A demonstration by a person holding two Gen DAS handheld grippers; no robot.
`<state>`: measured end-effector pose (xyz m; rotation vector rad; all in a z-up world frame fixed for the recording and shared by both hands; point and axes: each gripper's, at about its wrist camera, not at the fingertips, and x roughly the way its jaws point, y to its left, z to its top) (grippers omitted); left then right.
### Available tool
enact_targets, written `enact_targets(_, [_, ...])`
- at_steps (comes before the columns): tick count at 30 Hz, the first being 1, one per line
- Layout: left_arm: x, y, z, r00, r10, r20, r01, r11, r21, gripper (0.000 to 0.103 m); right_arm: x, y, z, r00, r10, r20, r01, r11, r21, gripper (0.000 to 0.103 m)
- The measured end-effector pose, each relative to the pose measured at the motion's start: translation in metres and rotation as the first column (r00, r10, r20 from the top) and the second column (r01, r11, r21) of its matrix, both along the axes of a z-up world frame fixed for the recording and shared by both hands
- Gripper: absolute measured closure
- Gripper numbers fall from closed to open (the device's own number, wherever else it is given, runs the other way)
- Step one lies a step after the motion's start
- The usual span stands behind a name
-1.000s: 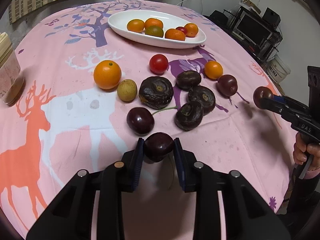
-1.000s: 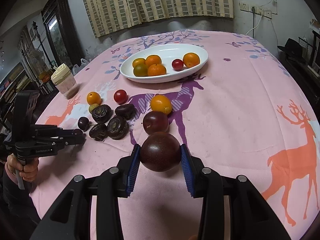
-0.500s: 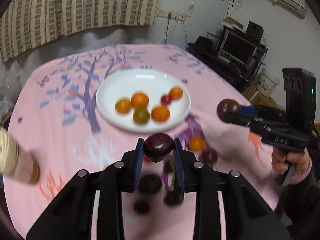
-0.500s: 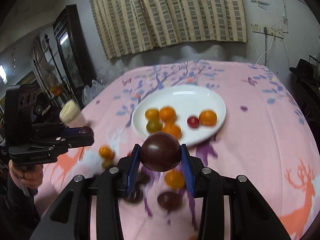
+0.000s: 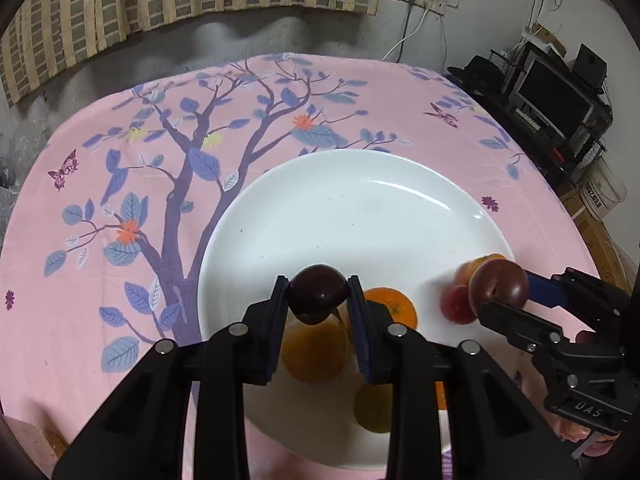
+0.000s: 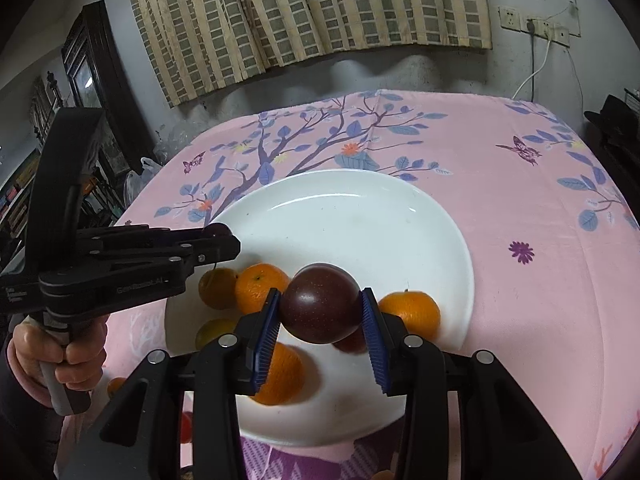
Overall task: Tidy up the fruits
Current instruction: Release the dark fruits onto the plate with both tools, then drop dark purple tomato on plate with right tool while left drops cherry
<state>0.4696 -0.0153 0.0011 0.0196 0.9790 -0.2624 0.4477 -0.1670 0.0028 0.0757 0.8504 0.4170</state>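
My left gripper (image 5: 318, 300) is shut on a small dark cherry (image 5: 318, 294) and holds it above the near part of the white plate (image 5: 360, 208). My right gripper (image 6: 320, 312) is shut on a larger dark purple plum (image 6: 320, 304), also above the plate (image 6: 360, 216). Each gripper shows in the other's view: the right one with its plum (image 5: 500, 288), the left one (image 6: 224, 240) at the plate's left rim. Oranges (image 6: 260, 286) (image 6: 412, 312), a greenish fruit (image 6: 216, 328) and a small red fruit (image 5: 456, 304) lie in the plate.
The round table has a pink cloth (image 5: 120, 184) with a tree print. A small orange fruit (image 6: 116, 386) lies on the cloth left of the plate. A wall with striped curtains (image 6: 304, 12) stands behind, and shelves with electronics (image 5: 560, 92) to the right.
Both grippers have carried their fruits forward from the near table, past the loose fruits, to above the white plate. The plate now fills both views.
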Motion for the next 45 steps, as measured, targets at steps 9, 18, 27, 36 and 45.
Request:
enact_targets(9, [-0.051,0.006,0.036,0.994,0.035,0.107,-0.038,0.999,0.027,0.010,-0.029,0.006,0.022,0.996,0.051,0.077,-0.047,0.998,-0.051,0.034])
enact_targets(18, [-0.190,0.048,0.042,0.981,0.069,0.181,-0.066,0.998,-0.021,0.005,-0.122,0.008,0.026,0.985,0.139,0.098,-0.127,0.984,-0.123,0.027])
enact_targets(27, [-0.261,0.092,-0.011,0.989,0.134,0.067,-0.125,0.985,-0.115,0.005,-0.177,-0.006,0.007,0.987,0.144,0.070,-0.135,0.984,-0.121,0.019])
enact_targets(36, [-0.283,0.080,-0.018,0.993,0.088,0.078,-0.078,0.990,-0.119,0.005,-0.186,-0.012,-0.018,0.992,0.125,-0.010,-0.126,0.986,-0.108,0.035])
enact_targets(45, [-0.283,0.064,-0.024,0.995,0.042,0.089,-0.036,0.997,-0.065,0.005,-0.184,-0.007,-0.030,0.990,0.129,-0.053,-0.135,0.981,-0.139,0.042])
